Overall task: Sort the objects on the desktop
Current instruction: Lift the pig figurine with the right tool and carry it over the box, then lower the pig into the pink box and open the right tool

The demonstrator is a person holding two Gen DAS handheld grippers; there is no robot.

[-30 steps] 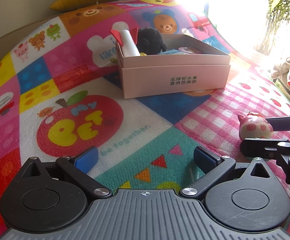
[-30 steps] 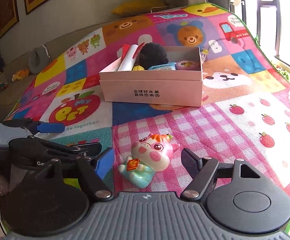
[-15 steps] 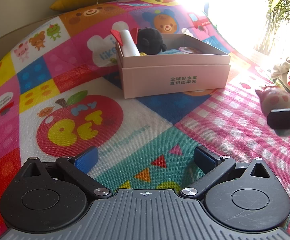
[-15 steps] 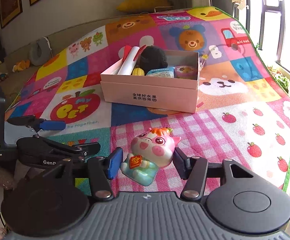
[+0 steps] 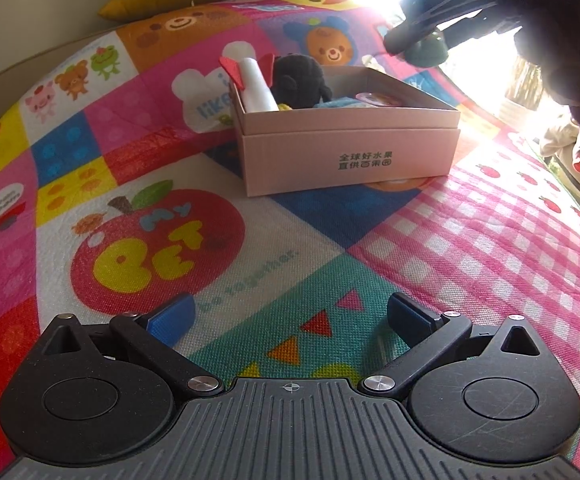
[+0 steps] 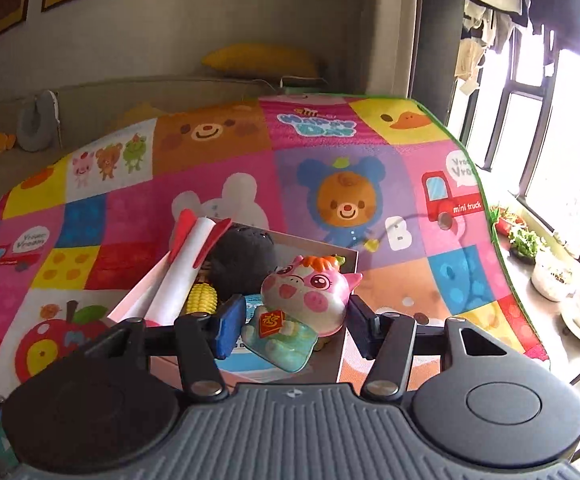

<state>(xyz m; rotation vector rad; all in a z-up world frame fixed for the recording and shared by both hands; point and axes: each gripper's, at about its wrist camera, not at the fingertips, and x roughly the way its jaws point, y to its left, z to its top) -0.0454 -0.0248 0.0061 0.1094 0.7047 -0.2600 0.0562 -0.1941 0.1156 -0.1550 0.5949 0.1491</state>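
While the right gripper (image 6: 291, 328) hangs over the pink box (image 6: 343, 354), its fingers (image 6: 228, 326) are pressed against both sides of the pig toy (image 6: 297, 312), so the toy rides upright and clear of the mat (image 6: 389, 160); it seems held high so as to pass over the box's near wall; judging by this, the drop into the box is the step in hand. Beyond the toy, the box already carries a white roll (image 6: 184, 276), a corn cob (image 6: 202, 298) and a black plush (image 6: 244, 258), crowding its left and back; the free room looks to be near the right wall, close to the rim. Low over the mat, the left gripper (image 5: 290, 316) has its fingers spread wide and grips nothing; open mat lies between it and the box.
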